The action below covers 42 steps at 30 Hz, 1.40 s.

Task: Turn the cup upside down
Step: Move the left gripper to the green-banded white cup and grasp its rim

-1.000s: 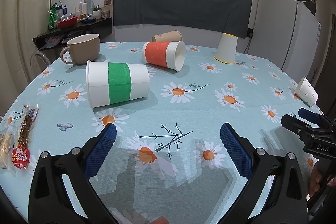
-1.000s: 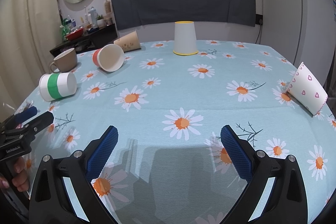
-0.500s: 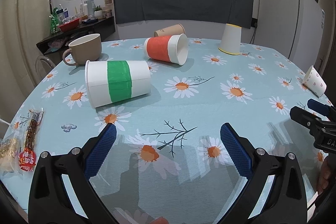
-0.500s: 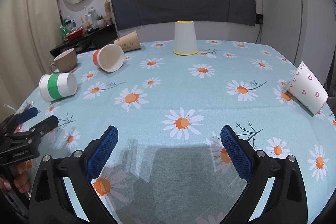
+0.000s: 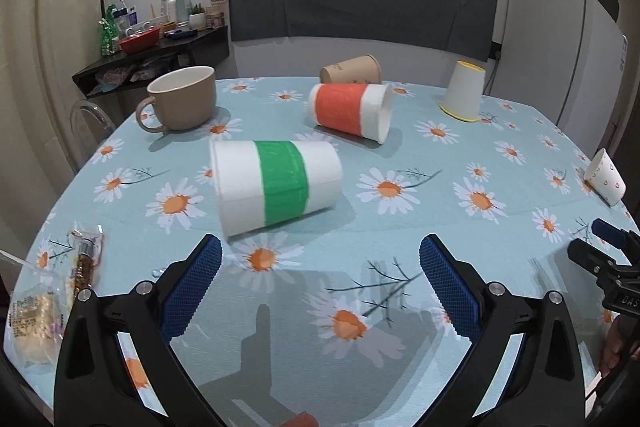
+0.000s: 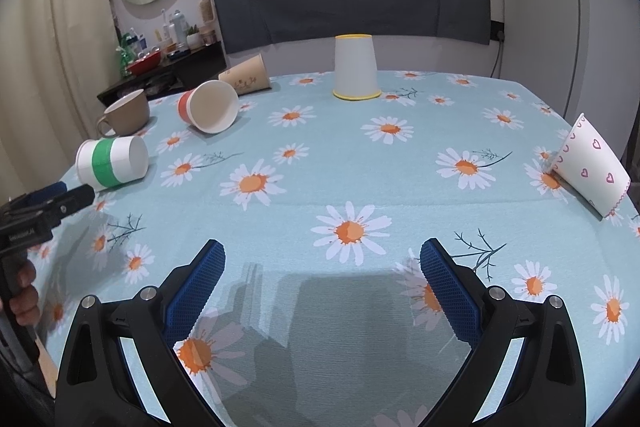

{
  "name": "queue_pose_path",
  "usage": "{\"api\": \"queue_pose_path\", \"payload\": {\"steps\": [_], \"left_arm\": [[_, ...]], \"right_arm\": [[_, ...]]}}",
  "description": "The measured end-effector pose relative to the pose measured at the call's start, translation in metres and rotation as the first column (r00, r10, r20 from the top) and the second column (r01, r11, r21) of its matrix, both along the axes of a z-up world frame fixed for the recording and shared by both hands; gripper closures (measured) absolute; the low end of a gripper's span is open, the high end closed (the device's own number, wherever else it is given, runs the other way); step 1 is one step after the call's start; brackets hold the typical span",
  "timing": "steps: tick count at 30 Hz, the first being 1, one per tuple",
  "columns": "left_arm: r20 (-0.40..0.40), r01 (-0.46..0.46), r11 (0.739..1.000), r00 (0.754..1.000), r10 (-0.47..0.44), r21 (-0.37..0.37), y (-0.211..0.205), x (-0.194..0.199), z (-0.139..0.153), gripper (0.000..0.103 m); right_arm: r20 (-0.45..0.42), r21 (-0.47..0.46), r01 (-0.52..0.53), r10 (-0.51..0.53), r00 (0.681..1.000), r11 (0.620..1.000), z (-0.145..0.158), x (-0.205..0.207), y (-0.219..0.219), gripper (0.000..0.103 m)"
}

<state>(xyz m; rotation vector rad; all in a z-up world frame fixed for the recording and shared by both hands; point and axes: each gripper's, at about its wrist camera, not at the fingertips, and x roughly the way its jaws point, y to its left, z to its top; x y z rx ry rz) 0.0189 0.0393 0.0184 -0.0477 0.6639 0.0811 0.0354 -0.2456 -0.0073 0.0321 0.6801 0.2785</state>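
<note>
A white cup with a green band (image 5: pixel 276 183) lies on its side just beyond my open, empty left gripper (image 5: pixel 320 279); it also shows in the right wrist view (image 6: pixel 112 163). An orange-banded cup (image 5: pixel 350 113) and a brown paper cup (image 5: pixel 352 69) lie on their sides behind it. A white cup with a yellow rim (image 6: pixel 355 67) stands upside down at the back. A heart-print cup (image 6: pixel 592 167) lies on its side at the right edge. My right gripper (image 6: pixel 322 279) is open and empty over the near table.
A tan mug (image 5: pixel 182 103) stands upright at the back left. Snack packets (image 5: pixel 52 291) lie at the table's left edge. The round table has a daisy-print cloth (image 6: pixel 400 167). A white fridge (image 6: pixel 560 19) stands behind on the right, a cluttered shelf (image 5: pixel 152 47) on the left.
My left gripper has moved forward toward the green-banded cup, which now looks larger and closer. My right gripper has stayed still.
</note>
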Motion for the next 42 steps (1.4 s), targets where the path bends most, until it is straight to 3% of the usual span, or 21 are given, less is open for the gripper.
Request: {"api": "queue_pose_path", "payload": {"steps": [8, 21, 24, 26, 29, 31, 38, 42], "left_arm": [[-0.029, -0.078, 0.996, 0.996, 0.080, 0.047, 0.039, 0.014, 0.001, 0.006], [-0.055, -0.002, 0.995, 0.998, -0.004, -0.100, 0.062, 0.042, -0.010, 0.009], [-0.043, 0.025, 0.994, 0.999, -0.030, -0.108, 0.058, 0.044, -0.011, 0.032], [-0.046, 0.065, 0.988, 0.996, -0.071, -0.137, 0.056, 0.044, -0.012, 0.060], [-0.040, 0.089, 0.984, 0.995, -0.096, -0.155, 0.051, 0.041, -0.012, 0.086], [-0.040, 0.105, 0.980, 0.993, -0.113, -0.168, 0.048, 0.040, -0.012, 0.097], [-0.040, 0.181, 0.973, 0.981, -0.188, -0.144, 0.018, 0.031, -0.010, 0.099], [-0.054, 0.254, 0.956, 0.963, -0.264, -0.145, -0.014, 0.025, -0.010, 0.099]], "right_arm": [[-0.004, 0.001, -0.003, 0.003, 1.000, 1.000, 0.000, 0.001, 0.000, 0.009], [-0.018, 0.004, -0.009, 0.009, 1.000, 1.000, -0.001, 0.003, 0.000, 0.009], [-0.018, 0.005, -0.009, 0.009, 1.000, 1.000, -0.001, 0.003, 0.000, 0.009], [-0.019, 0.007, -0.009, 0.009, 1.000, 1.000, -0.001, 0.003, 0.000, 0.009], [-0.018, 0.010, -0.007, 0.007, 1.000, 1.000, -0.001, 0.003, 0.000, 0.009], [-0.018, 0.009, -0.008, 0.008, 1.000, 1.000, -0.001, 0.003, 0.000, 0.009], [-0.012, 0.013, -0.005, 0.005, 1.000, 1.000, 0.000, 0.002, -0.002, 0.009], [-0.014, 0.018, -0.008, 0.008, 1.000, 1.000, 0.000, 0.002, -0.002, 0.009]]}}
